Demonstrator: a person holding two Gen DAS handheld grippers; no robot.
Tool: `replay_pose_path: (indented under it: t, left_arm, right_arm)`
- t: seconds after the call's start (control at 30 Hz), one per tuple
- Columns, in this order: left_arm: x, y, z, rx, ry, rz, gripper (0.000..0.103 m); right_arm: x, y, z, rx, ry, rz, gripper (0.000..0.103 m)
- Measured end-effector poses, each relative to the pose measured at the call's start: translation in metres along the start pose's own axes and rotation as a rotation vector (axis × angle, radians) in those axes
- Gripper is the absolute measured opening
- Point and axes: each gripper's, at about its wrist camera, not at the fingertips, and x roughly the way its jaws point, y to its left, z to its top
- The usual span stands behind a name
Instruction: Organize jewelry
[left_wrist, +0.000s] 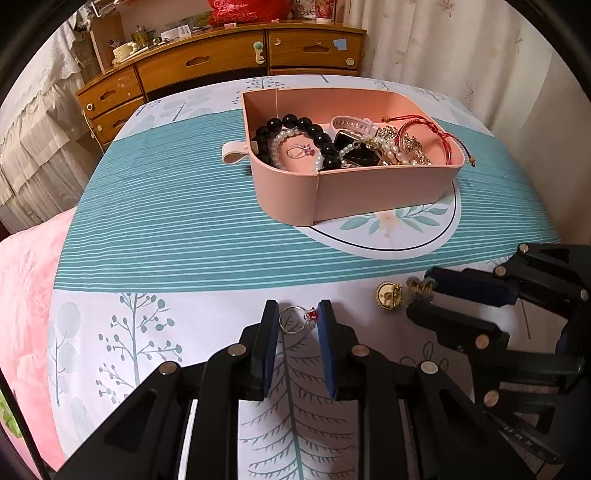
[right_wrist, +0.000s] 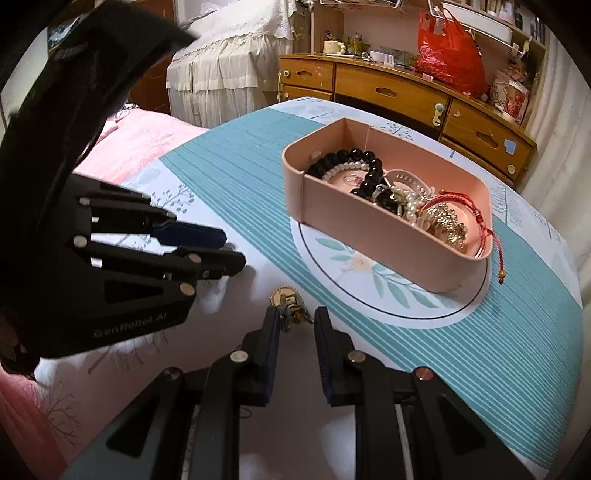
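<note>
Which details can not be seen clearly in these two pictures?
- Left wrist view: whether the left gripper already presses the silver ring with a red stone; the pads flank it closely.
- Right wrist view: the shape of the gold ornament; the right gripper covers part, and it is small.
- Both views: the floor of the pink plastic tray; tangled bracelets cover it.
- Right wrist view: the ring; the left gripper blocks it.

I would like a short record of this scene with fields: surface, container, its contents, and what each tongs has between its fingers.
surface: bed sheet with teal stripes and tree print
container: pink tray, open top, on the sheet
contents: black bead bracelet, pearl bracelet, smartwatch, red cord bracelet, ring
left tongs: closed on silver ring with red stone
right tongs: gold earring between the tips; contact unclear
</note>
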Motion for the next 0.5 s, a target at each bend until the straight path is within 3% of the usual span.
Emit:
replay_pose_path:
  t: [0.23,0.5]
  left_arm:
    - [-0.011,0.002,0.011,-0.012,-0.041,0.006,0.019]
    - [-0.039,0.001,0.047,-0.018,-0.179,-0.006,0.019]
  right_arm:
    - [-0.011,-0.015,0.017,0.062,-0.037,0.009,0.019]
    - [-0.027,-0.037,0.041,0.174,-0.117,0.0,0.019]
